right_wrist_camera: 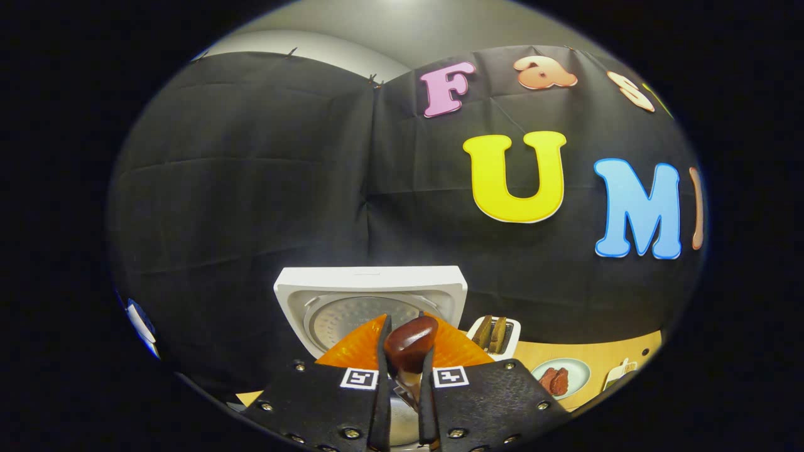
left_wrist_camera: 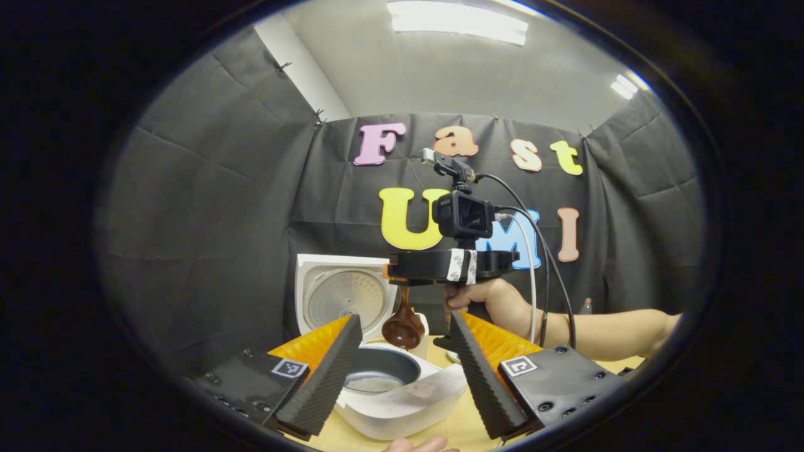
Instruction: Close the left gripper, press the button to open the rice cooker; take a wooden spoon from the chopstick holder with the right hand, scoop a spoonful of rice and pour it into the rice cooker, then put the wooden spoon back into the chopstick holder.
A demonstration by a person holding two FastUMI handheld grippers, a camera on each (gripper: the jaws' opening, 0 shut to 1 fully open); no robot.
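The rice cooker (left_wrist_camera: pixel 389 402) is sitting open on the worktop (left_wrist_camera: pixel 465 430), its lid (left_wrist_camera: pixel 342 298) standing upright at the back against the booth wall, leaving the bowl's mouth free from above. In the left gripper view, the left claw (left_wrist_camera: pixel 405 370) is hanging released, its fingers spread wide to either side of the cooker's front rim, touching nothing. Beyond it, the right claw (left_wrist_camera: pixel 402 276) is hovering above the back of the bowl, held by a hand (left_wrist_camera: pixel 496 304), and the wooden spoon (left_wrist_camera: pixel 404 326) is hanging from it, bowl end down, just over the pot's far edge. In the right gripper view, the right claw (right_wrist_camera: pixel 404 376) is clenching the wooden spoon (right_wrist_camera: pixel 409 345) by its handle between both fingers. To the right, the chopstick holder (right_wrist_camera: pixel 499 336) is standing near the cooker, and a small plate (right_wrist_camera: pixel 559 376) is lying farther right.
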